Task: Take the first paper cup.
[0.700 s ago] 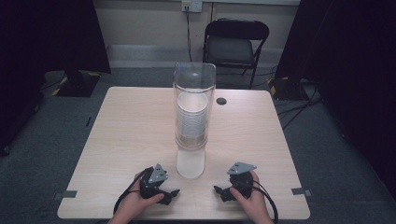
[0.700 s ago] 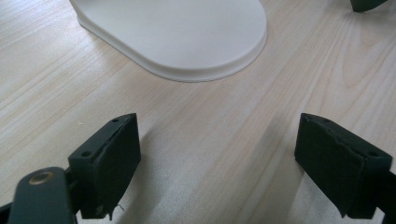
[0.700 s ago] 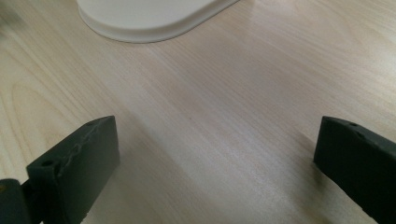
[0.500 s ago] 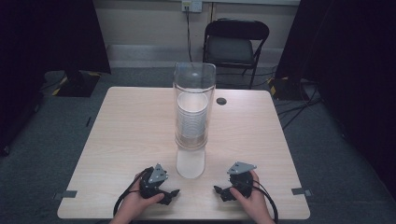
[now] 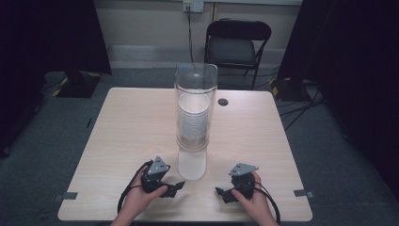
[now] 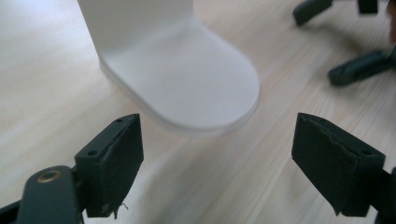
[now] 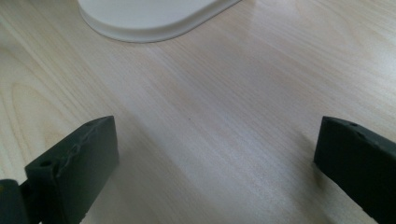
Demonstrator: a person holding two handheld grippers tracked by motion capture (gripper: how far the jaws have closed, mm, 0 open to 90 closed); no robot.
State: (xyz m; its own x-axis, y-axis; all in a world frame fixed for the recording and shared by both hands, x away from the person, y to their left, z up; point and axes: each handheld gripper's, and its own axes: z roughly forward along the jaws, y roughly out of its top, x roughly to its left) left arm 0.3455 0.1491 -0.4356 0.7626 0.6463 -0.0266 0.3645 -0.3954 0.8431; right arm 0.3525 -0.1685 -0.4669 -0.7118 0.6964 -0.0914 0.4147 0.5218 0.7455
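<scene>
High view: both hands rest low on the near edge of the counter (image 5: pixel 117 122), forearms coming in from 6 o'clock. Left gripper (image 5: pixel 175 189) lies flat, pointing toward 3 o'clock, jaws apart, nothing between them. Right gripper (image 5: pixel 222 193) lies flat, pointing toward 9 o'clock, jaws wide apart, holding nothing. White base (image 5: pixel 192 164) of the clear cup dispenser tube (image 5: pixel 195 106) sits between the two grippers, at 12 o'clock of the gap, near both and touching neither. Stack of white cups (image 5: pixel 193 115) stands inside the tube, upright. Left gripper view: base (image 6: pixel 196 79) lies just ahead of the open jaws, right gripper's jaws at 2 o'clock. Small dark disc (image 5: pixel 223 101) sits on the counter at 1 o'clock of the tube. Folding chair (image 5: pixel 237 44) stands beyond the far edge.
</scene>
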